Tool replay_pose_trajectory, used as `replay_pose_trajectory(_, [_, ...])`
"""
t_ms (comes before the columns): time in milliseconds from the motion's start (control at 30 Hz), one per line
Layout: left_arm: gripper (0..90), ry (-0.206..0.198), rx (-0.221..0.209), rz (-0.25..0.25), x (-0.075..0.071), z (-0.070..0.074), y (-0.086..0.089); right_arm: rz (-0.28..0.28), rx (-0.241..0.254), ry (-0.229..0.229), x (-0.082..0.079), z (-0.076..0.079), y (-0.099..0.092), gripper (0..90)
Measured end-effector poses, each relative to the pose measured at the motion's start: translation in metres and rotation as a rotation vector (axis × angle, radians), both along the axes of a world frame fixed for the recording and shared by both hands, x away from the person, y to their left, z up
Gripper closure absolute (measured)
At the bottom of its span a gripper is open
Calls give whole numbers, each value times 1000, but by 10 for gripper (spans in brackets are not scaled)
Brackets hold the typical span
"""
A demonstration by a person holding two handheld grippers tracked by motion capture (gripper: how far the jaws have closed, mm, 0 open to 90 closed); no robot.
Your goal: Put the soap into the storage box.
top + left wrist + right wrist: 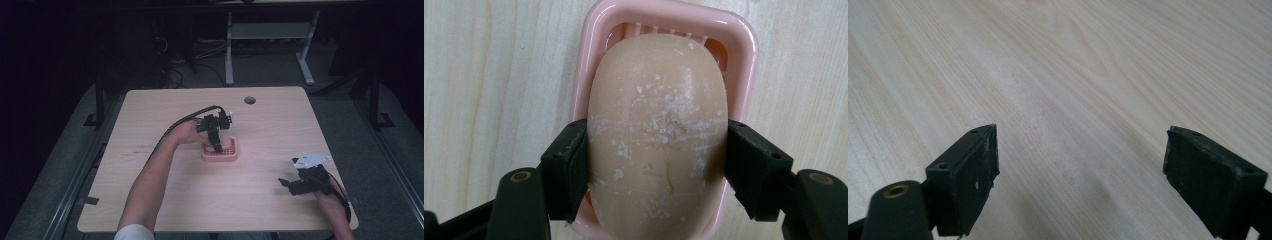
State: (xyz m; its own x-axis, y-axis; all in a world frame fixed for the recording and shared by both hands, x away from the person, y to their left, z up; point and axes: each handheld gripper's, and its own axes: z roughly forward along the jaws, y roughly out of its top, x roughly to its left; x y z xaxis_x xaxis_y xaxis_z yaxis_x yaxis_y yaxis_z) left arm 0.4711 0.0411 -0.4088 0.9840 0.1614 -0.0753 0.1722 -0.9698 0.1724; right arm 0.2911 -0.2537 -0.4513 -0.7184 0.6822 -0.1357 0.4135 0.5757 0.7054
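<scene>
Tan soap bar (657,135) clamped between left gripper (657,170) jaws over pink soap dish (744,65), table (150,200) centre; right gripper (1080,175) at five o'clock, jaws apart.

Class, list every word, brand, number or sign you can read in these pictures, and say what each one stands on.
None can be read.
The soap bar, held in the left tool over the pink soap dish, bears faint embossed marks, too worn to read.
The wooden table bears no text.
</scene>
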Motion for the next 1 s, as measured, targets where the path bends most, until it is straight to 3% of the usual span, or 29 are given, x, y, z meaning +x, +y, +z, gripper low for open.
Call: replay_pose_trajectory(1000, [319, -9, 20, -3, -2, -6, -4, 6, 3, -1, 0, 0, 0, 141])
